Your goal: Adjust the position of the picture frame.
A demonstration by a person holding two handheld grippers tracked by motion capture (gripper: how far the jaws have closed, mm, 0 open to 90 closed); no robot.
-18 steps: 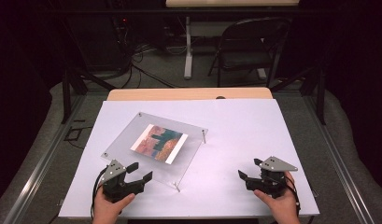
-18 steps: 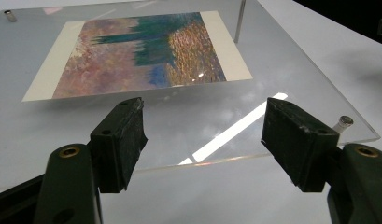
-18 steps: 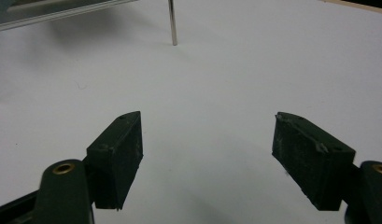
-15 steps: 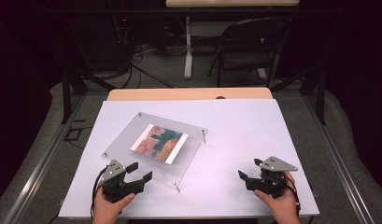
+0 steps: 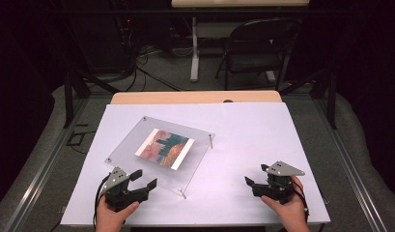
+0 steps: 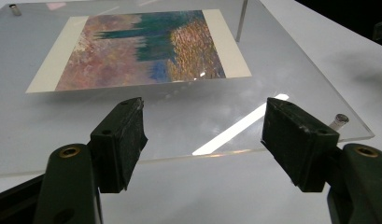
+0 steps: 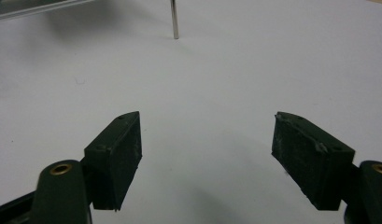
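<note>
Black gripper [image 5: 143, 182] jaws, grey triangular plates, cables

My black jaws frame a clear acrylic panel [image 6: 282, 121] holding a white-bordered print [image 6: 142, 49]: teal trees over pink, orange and purple dabs, I think. The table cover [image 5: 253, 130] is plain white.

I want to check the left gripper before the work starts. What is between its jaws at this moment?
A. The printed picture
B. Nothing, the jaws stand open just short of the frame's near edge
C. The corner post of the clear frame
B: in the left gripper view the left gripper stands open with empty jaws, and the near edge of the clear frame lies just ahead of them.
</note>
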